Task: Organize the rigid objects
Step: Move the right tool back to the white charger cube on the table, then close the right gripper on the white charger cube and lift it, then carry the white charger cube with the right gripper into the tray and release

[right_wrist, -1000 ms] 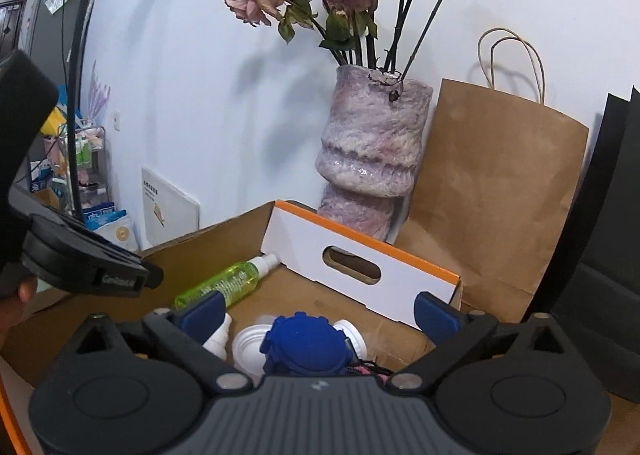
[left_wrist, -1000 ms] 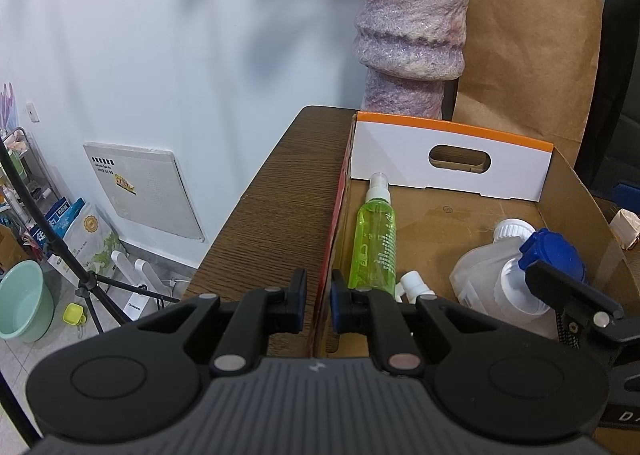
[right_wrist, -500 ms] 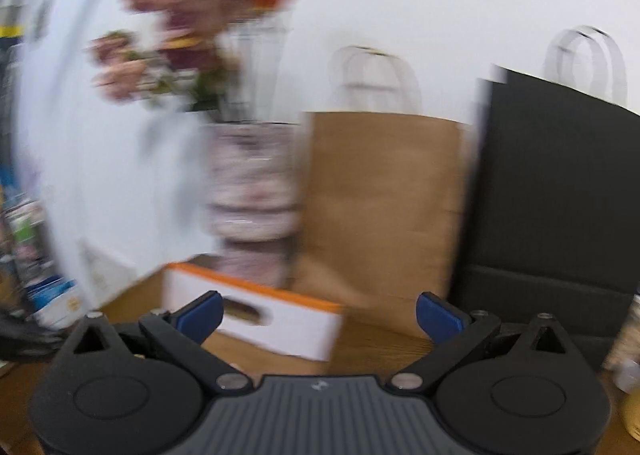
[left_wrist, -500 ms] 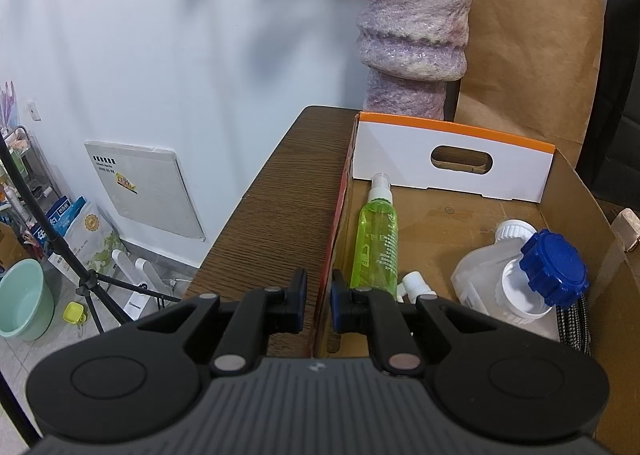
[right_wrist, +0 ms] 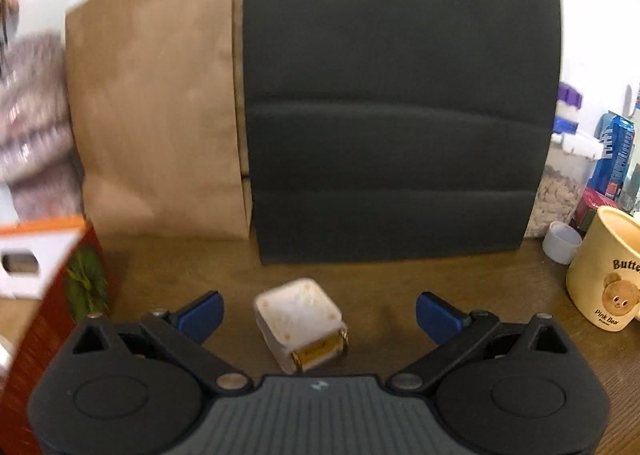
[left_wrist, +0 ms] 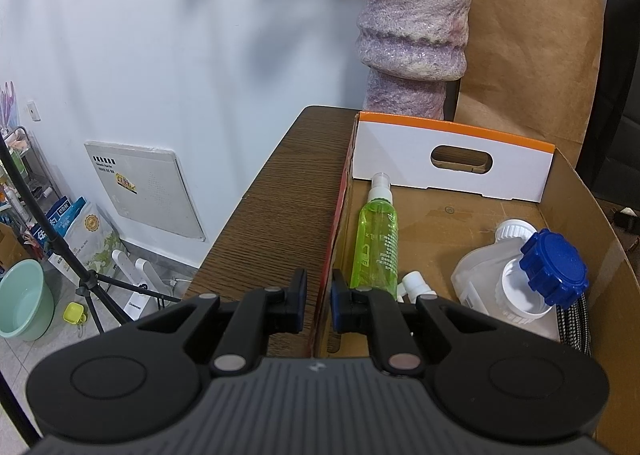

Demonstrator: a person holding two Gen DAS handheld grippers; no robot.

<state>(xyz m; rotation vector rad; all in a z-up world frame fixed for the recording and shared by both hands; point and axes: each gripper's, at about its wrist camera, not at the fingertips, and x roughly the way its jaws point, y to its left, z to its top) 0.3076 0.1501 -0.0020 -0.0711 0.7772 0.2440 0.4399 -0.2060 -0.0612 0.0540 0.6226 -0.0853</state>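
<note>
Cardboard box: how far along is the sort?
Done: the cardboard box already holds a green spray bottle and a blue-capped jug. In hand: left tongs clamp the box wall; right tongs hang open over a small white charger. Left: the charger is ungripped on the table.

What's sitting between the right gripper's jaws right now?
In the right wrist view, a small white charger block lies on the wooden table between the right gripper's open jaws, untouched.

Dark wooden table (left_wrist: 276, 191) against a white wall (left_wrist: 180, 35), tiled floor (left_wrist: 60, 339) below.
</note>
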